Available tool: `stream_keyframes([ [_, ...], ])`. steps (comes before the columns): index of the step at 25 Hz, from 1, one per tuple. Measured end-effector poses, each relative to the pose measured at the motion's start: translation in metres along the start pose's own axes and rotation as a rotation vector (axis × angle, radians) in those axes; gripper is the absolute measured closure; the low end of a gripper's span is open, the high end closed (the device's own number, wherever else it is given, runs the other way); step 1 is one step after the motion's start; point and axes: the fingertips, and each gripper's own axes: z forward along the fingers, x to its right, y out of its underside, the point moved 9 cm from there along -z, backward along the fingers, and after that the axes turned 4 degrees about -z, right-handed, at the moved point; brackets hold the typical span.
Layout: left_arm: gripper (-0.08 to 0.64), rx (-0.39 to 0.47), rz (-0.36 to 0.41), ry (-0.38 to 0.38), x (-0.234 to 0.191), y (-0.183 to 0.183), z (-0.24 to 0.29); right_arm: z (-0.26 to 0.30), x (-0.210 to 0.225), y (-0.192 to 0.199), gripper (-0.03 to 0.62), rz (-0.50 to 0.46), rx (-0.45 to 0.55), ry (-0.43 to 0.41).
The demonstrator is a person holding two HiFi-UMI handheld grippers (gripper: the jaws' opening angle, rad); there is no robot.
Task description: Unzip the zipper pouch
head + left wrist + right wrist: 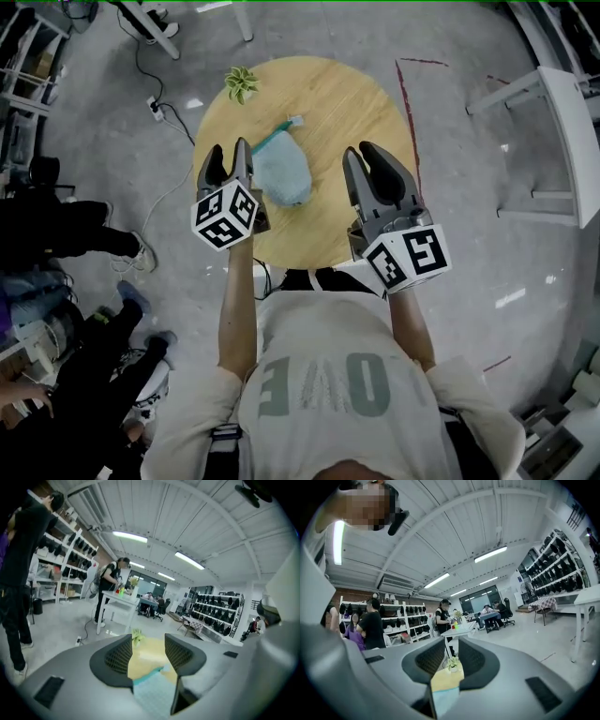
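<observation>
Head view: the zipper pouch (283,171) lies on the round bench (347,103) between both tools. It sits close beside the left tool (227,155), whose wide jaws hold nothing, probably staged to pin the fabric. The right tool (364,155), narrowly parted and empty, waits apart, presumably for the zipper pull.

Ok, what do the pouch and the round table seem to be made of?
Pouch: probably soft, matte light-blue fabric; it slumps and shows a fine grid texture. Table: wood or wood-look laminate, smooth and pale yellowish; which of the two is unclear.
</observation>
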Motion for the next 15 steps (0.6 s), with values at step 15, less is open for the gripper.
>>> stream_keyframes([
  [15, 0.523, 0.539, 0.324, 0.202, 0.115, -0.129, -0.135, -0.003, -0.027, -0.056, 0.527, -0.142, 0.179, -0.048],
])
